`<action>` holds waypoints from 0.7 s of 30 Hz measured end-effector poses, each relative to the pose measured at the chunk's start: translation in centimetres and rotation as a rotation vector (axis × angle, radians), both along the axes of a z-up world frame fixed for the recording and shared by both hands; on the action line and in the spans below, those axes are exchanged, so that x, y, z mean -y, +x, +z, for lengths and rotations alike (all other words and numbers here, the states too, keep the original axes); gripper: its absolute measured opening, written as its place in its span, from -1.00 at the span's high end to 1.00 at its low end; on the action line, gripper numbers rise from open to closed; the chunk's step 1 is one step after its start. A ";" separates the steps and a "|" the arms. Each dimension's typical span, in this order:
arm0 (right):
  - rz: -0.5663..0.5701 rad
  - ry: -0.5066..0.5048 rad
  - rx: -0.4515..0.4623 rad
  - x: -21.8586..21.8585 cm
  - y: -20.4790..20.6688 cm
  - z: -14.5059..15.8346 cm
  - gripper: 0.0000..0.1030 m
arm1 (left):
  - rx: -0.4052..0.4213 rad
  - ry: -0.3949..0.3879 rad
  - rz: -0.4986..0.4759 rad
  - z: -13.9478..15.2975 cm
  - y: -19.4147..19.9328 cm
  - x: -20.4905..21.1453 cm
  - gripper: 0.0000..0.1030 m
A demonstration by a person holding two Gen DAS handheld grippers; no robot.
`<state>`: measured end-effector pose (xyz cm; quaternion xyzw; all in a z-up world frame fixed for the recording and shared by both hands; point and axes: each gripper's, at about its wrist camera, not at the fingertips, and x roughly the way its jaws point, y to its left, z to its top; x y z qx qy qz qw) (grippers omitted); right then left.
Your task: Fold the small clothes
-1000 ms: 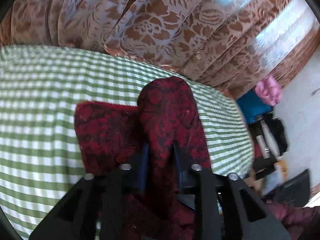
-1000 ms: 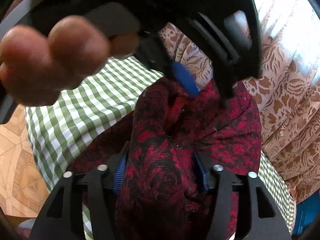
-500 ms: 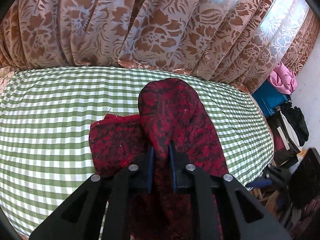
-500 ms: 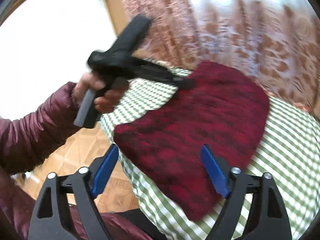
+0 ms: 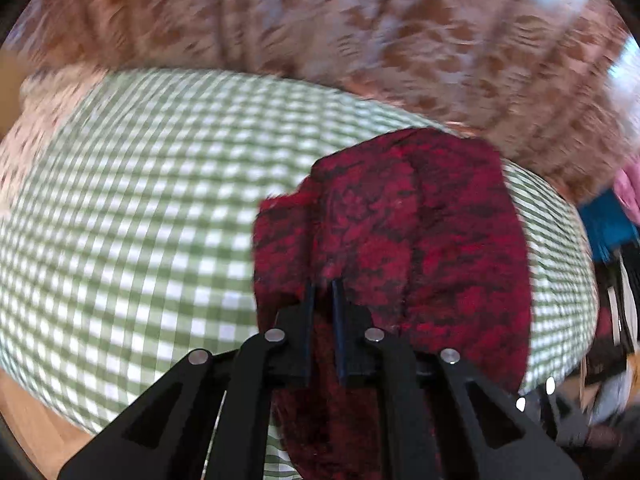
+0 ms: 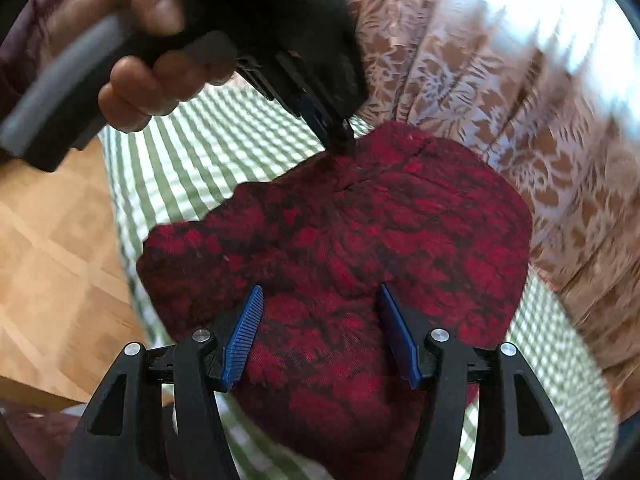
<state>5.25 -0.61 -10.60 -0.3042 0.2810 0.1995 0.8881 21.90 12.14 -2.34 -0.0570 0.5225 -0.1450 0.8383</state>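
A dark red patterned garment (image 5: pixel 420 240) lies partly folded on the green checked tablecloth (image 5: pixel 140 200). My left gripper (image 5: pixel 322 286) is shut on a pinched edge of the garment. In the right wrist view the garment (image 6: pixel 360 240) spreads flat under my right gripper (image 6: pixel 320 296), which is open with its blue pads either side of the cloth, holding nothing. The left gripper (image 6: pixel 340 140) shows there too, held in a hand, its tips pinching the garment's far edge.
Brown floral curtains (image 5: pixel 360 40) hang right behind the table. The table's edge drops to a wooden floor (image 6: pixel 52 260) on the left of the right wrist view. Blue and pink bundles (image 5: pixel 612 220) and dark clutter lie off the table's right end.
My right gripper let go of the garment and opened, and now hovers low over it. The garment dropped from a raised bunch to lying spread on the table. My left gripper stayed shut on it.
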 end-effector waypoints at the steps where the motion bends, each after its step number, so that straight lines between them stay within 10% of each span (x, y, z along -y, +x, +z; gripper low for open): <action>1: 0.007 -0.023 0.013 -0.7 0.0 -0.6 -0.16 | 0.004 0.001 0.033 -0.6 -0.2 -0.3 0.85; 8: 0.052 -0.014 0.037 0.3 -0.3 -2.1 -0.16 | 0.186 0.032 0.119 -2.5 -3.2 0.9 0.84; 14: 0.129 0.384 -0.296 8.0 1.0 3.2 -0.18 | 0.305 0.076 0.130 -2.7 -4.2 1.6 0.84; 21: -0.103 0.602 -0.244 13.6 7.2 7.9 -0.18 | 0.335 0.100 0.118 -2.5 -4.2 1.9 0.84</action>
